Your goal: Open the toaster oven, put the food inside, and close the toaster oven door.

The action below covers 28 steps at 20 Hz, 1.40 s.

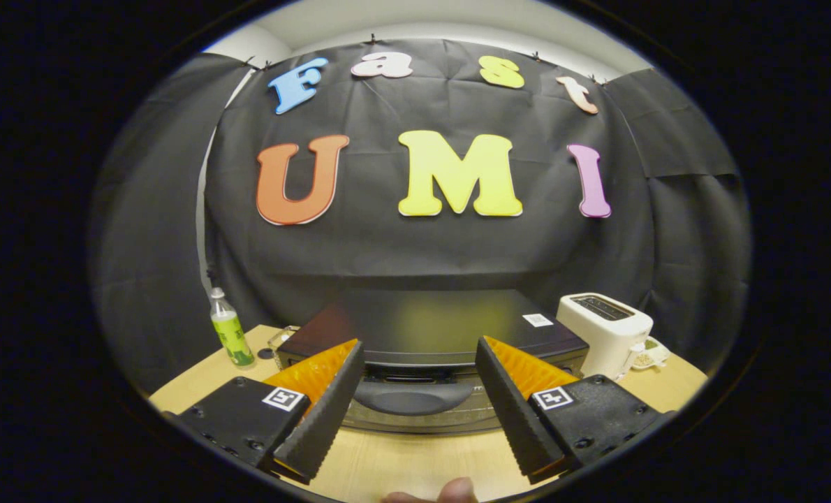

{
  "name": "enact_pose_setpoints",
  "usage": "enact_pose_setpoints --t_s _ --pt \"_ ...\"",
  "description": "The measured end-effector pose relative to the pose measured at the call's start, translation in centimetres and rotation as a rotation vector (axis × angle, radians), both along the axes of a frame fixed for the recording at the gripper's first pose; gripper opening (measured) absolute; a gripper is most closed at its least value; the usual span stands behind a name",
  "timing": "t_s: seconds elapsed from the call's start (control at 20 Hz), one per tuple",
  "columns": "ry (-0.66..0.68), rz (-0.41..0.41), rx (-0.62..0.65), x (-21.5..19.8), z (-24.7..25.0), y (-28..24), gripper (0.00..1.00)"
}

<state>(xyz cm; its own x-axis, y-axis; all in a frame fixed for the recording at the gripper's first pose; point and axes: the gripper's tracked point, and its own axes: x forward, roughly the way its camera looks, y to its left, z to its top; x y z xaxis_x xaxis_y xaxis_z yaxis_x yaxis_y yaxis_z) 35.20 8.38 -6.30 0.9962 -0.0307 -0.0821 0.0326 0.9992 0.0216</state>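
A black toaster oven (433, 325) sits on the wooden table (415, 468), seen from slightly above. Its door is shut, and the curved door handle (412, 399) lies just ahead of the fingers, in line with the gap between them. My gripper (419, 353) stands open, its fingers spread to either side of the handle, holding nothing. I cannot see any food item clearly.
A white slot toaster (604, 332) stands to the right of the oven with a small white dish (649, 355) beside it. A clear bottle with a green label (230, 335) and a small glass container (281, 341) stand at the left. A fingertip (454, 491) shows at the bottom.
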Motion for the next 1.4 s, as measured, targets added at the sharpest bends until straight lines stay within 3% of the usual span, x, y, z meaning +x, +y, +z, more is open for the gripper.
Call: enact_pose_setpoints --t_s 0.3,0.6,1.0,1.4 --pt "0.054 -0.020 0.012 2.1 -3.3 0.0 1.00" --pt "0.049 -0.014 -0.012 1.9 -3.6 0.1 1.00" --pt "0.095 0.003 0.027 -2.4 -5.5 0.2 1.00" --pt "0.228 0.016 0.012 -7.4 -9.9 0.2 1.00"
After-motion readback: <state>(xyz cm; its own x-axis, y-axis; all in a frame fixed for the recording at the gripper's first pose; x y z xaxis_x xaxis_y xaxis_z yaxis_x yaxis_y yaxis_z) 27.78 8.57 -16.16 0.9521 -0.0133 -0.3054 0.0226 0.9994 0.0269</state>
